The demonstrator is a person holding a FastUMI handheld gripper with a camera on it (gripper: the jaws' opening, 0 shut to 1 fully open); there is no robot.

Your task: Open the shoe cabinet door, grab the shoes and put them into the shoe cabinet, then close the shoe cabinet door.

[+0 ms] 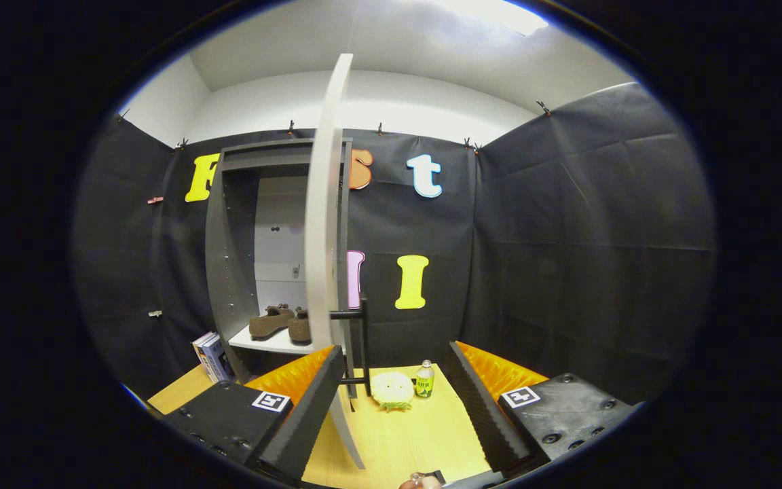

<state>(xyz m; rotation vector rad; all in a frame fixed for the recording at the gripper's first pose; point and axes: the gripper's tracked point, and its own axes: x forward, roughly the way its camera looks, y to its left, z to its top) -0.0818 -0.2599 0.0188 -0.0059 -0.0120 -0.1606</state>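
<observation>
**Count of things around the shoe cabinet**

One shoe cabinet [231, 272] stands against the booth wall, with one door [323, 224] swung open edge-on and one dark bar handle [362, 343] on that door. Two brown shoes [281, 322] sit side by side on the cabinet's one white shelf [265, 341]. Left of the cabinet's foot lean what look like two books [211, 355]. To the right of the cabinet, on the wooden table [398, 435], stand one small green bottle [424, 379] and one round yellow plush toy [392, 390]. One gripper [394, 424], two fingers spread apart, faces the cabinet door.
</observation>
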